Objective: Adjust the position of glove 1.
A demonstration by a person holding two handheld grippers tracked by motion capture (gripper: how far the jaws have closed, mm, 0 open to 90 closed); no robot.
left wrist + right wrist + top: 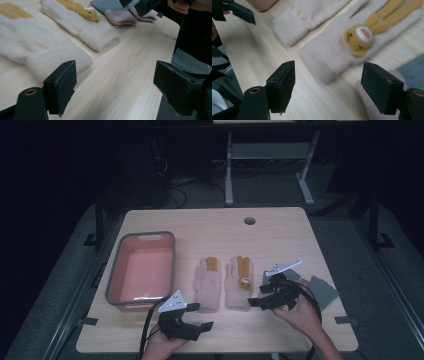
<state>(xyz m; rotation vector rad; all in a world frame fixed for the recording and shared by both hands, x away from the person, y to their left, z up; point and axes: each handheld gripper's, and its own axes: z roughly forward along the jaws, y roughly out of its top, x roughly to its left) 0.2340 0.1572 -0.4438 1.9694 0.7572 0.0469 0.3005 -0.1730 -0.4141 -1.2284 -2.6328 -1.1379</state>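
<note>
While both tongs gape, right glove [332,52] lies just beyond right tongs [329,88]

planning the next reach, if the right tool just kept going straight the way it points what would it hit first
Most likely the cuff of the cream glove with the yellow animal face, which lies straight ahead between the open jaws of the right tool. Depth is unclear, so bare table may come first.
</note>
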